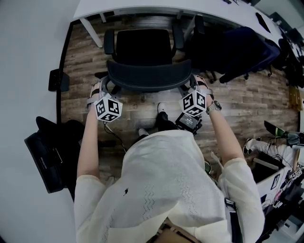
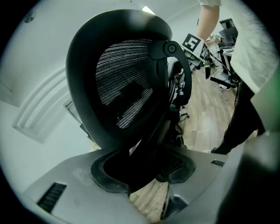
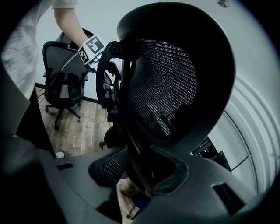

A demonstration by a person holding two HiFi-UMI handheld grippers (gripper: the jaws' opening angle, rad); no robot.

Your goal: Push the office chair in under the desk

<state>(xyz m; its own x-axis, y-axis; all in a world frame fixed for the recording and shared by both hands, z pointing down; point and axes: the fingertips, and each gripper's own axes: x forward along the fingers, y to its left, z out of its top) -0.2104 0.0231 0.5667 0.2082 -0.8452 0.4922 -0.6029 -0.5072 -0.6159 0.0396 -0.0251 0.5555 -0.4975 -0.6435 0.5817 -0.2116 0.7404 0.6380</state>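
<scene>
The black office chair (image 1: 142, 47) stands facing the white desk (image 1: 142, 6), its seat just short of the desk's edge. Its curved mesh backrest (image 1: 148, 76) is nearest me. My left gripper (image 1: 100, 88) is shut on the backrest's left rim, my right gripper (image 1: 197, 83) on its right rim. In the left gripper view the backrest (image 2: 127, 87) fills the frame and its dark rim sits between the left gripper's (image 2: 144, 173) jaws. The right gripper view shows the mesh backrest (image 3: 170, 83) with its rim clamped in the right gripper (image 3: 142, 177).
A second dark chair (image 1: 240, 47) stands at the right under the desk. A black bag (image 1: 47, 154) lies at the left by the wall, and a white desk leg (image 1: 92, 32) is left of the chair. Cables and gear (image 1: 280, 156) crowd the right. The floor is wood.
</scene>
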